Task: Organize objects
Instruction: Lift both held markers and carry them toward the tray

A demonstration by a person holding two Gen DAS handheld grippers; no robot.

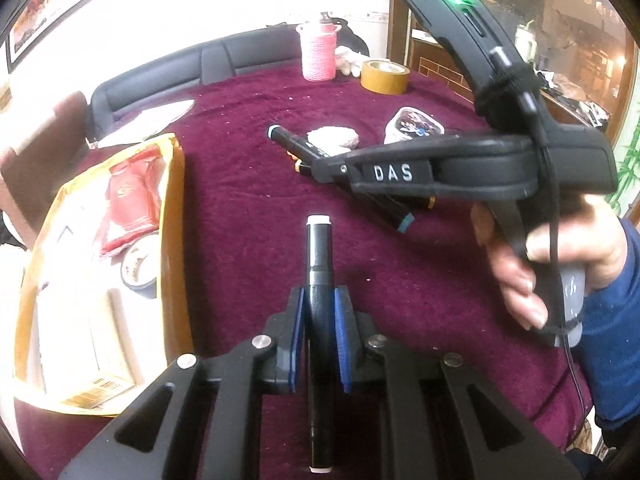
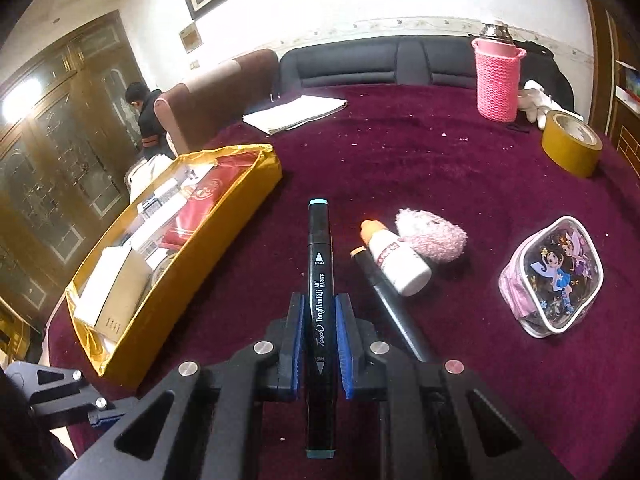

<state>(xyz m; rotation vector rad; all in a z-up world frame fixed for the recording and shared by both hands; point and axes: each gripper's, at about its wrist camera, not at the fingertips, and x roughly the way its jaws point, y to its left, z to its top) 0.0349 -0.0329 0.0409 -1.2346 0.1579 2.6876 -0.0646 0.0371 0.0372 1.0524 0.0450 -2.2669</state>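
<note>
My left gripper is shut on a black marker with white caps, held lengthwise between the blue pads above the maroon tablecloth. My right gripper is likewise shut on a black marker with teal caps. In the left wrist view the right gripper reaches in from the right, held by a hand, with the teal-capped marker sticking out past it. A third marker with orange caps lies on the cloth just right of my right gripper. An open yellow box sits to the left.
On the cloth lie a white bottle with an orange cap, a pink fluffy ball and a cartoon pouch. At the back are a tape roll, a pink knitted flask and papers. A person stands far left.
</note>
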